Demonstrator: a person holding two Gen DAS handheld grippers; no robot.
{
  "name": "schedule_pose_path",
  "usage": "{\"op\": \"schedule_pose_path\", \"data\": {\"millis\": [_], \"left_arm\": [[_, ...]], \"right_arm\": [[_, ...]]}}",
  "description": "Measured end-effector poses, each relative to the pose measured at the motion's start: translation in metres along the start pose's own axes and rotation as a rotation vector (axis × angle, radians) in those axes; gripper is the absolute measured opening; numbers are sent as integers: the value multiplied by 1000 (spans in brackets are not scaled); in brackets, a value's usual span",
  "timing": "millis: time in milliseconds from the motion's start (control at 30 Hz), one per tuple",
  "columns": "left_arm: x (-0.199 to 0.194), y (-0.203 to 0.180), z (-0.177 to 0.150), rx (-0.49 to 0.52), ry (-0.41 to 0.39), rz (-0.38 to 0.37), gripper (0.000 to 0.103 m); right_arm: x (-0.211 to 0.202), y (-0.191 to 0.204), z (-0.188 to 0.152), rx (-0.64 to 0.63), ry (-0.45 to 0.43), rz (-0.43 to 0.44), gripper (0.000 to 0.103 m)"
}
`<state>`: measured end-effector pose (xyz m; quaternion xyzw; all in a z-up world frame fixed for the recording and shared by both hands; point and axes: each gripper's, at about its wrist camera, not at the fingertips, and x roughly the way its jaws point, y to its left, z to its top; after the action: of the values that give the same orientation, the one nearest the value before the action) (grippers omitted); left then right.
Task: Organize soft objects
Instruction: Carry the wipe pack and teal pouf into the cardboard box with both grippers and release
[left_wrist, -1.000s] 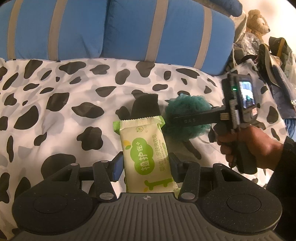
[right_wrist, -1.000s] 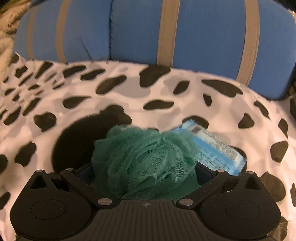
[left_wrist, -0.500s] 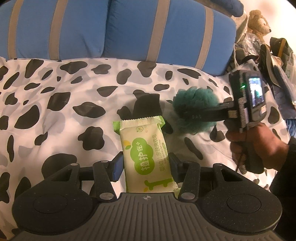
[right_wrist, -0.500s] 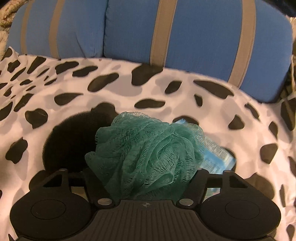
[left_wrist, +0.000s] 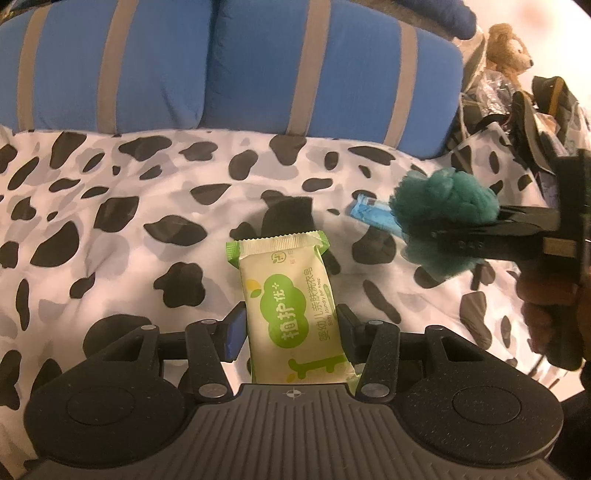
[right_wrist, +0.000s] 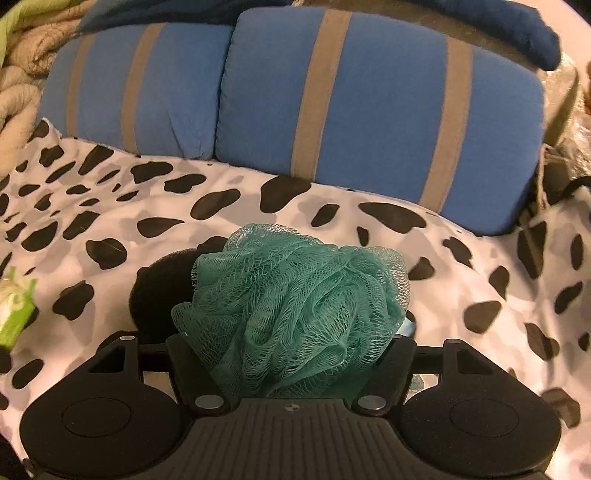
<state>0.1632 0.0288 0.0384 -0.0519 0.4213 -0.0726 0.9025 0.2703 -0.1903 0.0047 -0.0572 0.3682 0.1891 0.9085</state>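
Observation:
A green and white soap packet (left_wrist: 291, 306) lies on the cow-print bedspread (left_wrist: 110, 240), and my left gripper (left_wrist: 290, 325) is shut on its near end. The packet's corner shows at the left edge of the right wrist view (right_wrist: 14, 310). My right gripper (right_wrist: 291, 332) is shut on a teal mesh bath pouf (right_wrist: 295, 306) and holds it above the bed. From the left wrist view, that gripper (left_wrist: 417, 236) and the pouf (left_wrist: 443, 203) hang at the right. A blue packet (left_wrist: 373, 216) lies under them, and a black soft lump (left_wrist: 288, 218) sits behind the green packet.
Two blue pillows with grey stripes (left_wrist: 258, 74) line the back of the bed. A teddy bear (left_wrist: 506, 48) and piled clutter (left_wrist: 535, 110) stand at the far right. A beige knit blanket (right_wrist: 18, 81) lies at the back left. A hand (left_wrist: 535, 295) holds the right gripper.
The right gripper closed on the teal pouf and lifted it up and to the right, uncovering the blue packet. The left gripper and green packet stayed put.

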Motion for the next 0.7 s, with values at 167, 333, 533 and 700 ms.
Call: {"op": "schedule_pose_path", "data": {"millis": [167, 333, 533, 700], "left_arm": [[-5, -9, -3, 26, -25, -6, 49], [-13, -13, -11, 39, -42, -17, 49], [-23, -18, -28, 52, -30, -23, 49], [-33, -22, -43, 56, -13, -31, 49]], "right_arm": [[-32, -11, -11, 73, -15, 22, 70], [-59, -21, -23, 129, -21, 44, 70], [-84, -23, -39, 165, -23, 77, 70], [-101, -15, -53, 169, -10, 116, 70]]}}
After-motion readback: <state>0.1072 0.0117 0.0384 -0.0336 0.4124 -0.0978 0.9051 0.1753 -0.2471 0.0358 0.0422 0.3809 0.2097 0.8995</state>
